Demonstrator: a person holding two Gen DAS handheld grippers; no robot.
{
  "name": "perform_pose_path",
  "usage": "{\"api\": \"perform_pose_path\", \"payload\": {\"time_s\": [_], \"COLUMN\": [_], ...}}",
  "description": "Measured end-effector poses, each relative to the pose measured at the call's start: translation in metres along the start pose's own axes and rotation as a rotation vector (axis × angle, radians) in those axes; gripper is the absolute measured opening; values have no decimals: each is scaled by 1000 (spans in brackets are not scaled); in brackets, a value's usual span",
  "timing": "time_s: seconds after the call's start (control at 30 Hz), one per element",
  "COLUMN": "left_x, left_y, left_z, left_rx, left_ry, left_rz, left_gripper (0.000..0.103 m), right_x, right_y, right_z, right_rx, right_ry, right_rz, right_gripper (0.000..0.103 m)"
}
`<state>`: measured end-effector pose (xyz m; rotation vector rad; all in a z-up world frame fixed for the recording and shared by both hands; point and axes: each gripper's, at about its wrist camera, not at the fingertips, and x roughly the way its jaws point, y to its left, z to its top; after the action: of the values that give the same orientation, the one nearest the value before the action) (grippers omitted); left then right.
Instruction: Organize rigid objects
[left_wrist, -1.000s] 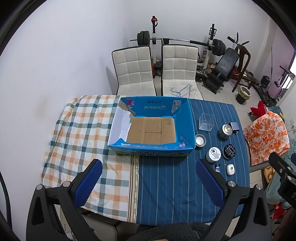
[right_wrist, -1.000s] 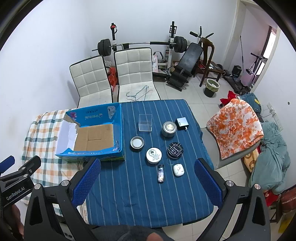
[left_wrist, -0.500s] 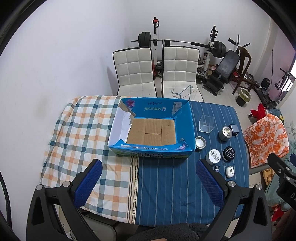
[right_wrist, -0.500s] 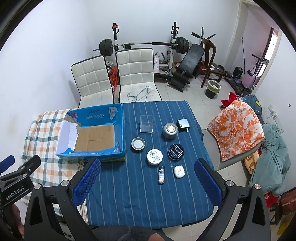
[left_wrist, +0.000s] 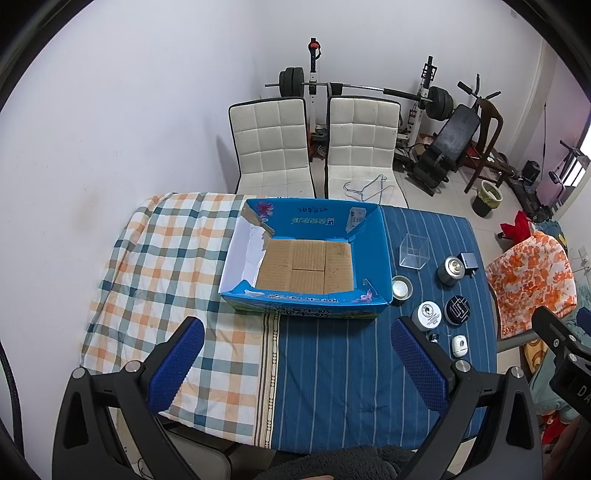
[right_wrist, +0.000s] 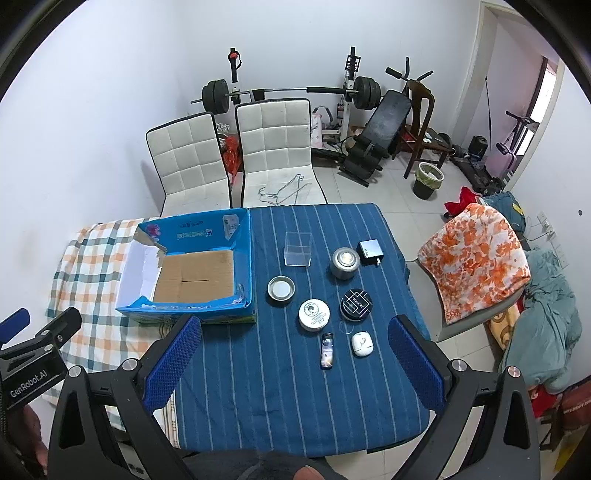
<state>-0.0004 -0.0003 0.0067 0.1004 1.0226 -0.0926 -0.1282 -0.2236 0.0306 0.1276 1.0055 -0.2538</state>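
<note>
Right wrist view: my right gripper gapes wide and empty, as does my left gripper. The blue box sits centre-left, light card. The clear cube looks slippery; I'd pinch opposite walls. The white earbud case, lower centre, looks hard and smooth.

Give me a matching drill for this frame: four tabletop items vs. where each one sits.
Items:
1. clear cube
2. grey charger
3. white earbud case
4. blue carton

Places:
A. nearest the camera, right of the small dark vial
B. far right of the group, beside the silver tin
C. straddling the plaid and striped cloths
D. far side, just right of the carton

Pairs: 1-D, 2-B, 3-A, 4-C
</note>
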Motion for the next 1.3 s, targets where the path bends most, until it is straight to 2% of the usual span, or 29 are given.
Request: {"api": "perform_pose_path", "payload": {"time_s": [1.1,1.3], "left_x": [-5,14], "left_y": [2,-10], "left_z": [9,17], "left_rx": [11,29], "left_ry": [-28,-15], "left_rz": [-1,-31], "left_gripper": [103,103], "right_x": [-2,21], "right_y": [0,-17], "right_z": [3,6], "right_rx": [22,99], "right_ry": [-20,37], "right_rz": [10,22], "right_gripper": [103,103]}}
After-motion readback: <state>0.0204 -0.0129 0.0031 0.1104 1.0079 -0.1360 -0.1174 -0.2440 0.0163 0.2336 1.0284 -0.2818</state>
